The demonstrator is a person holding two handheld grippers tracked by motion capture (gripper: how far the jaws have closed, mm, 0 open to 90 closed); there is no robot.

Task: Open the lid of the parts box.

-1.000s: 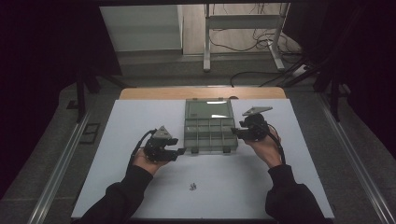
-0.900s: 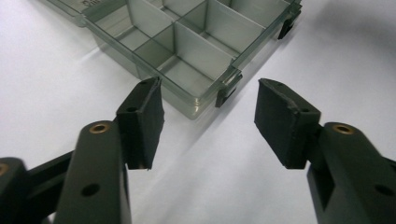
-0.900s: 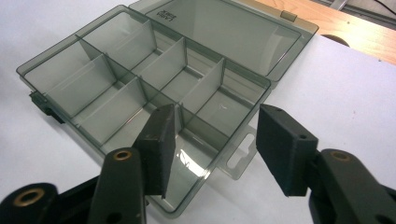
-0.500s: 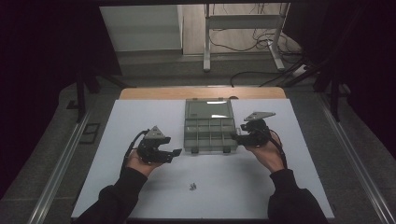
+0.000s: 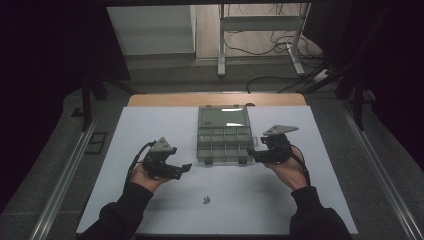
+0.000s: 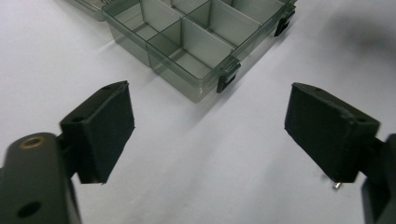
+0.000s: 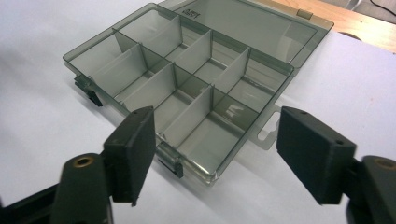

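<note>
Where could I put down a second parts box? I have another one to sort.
Bare white table lies left of the open organizer box, beyond the left gripper. The near edge has small screws; the right gripper crowds the box's right corner.

Smoky grey clear box (image 5: 223, 139), white table (image 5: 300, 200), black fingers (image 6: 105, 126)

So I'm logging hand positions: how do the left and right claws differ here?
The left claw hangs apart from the organizer box, over bare mat; the right claw sits at the box's near right corner. The left is nearer the small screws than the right. Both are open and empty.
</note>
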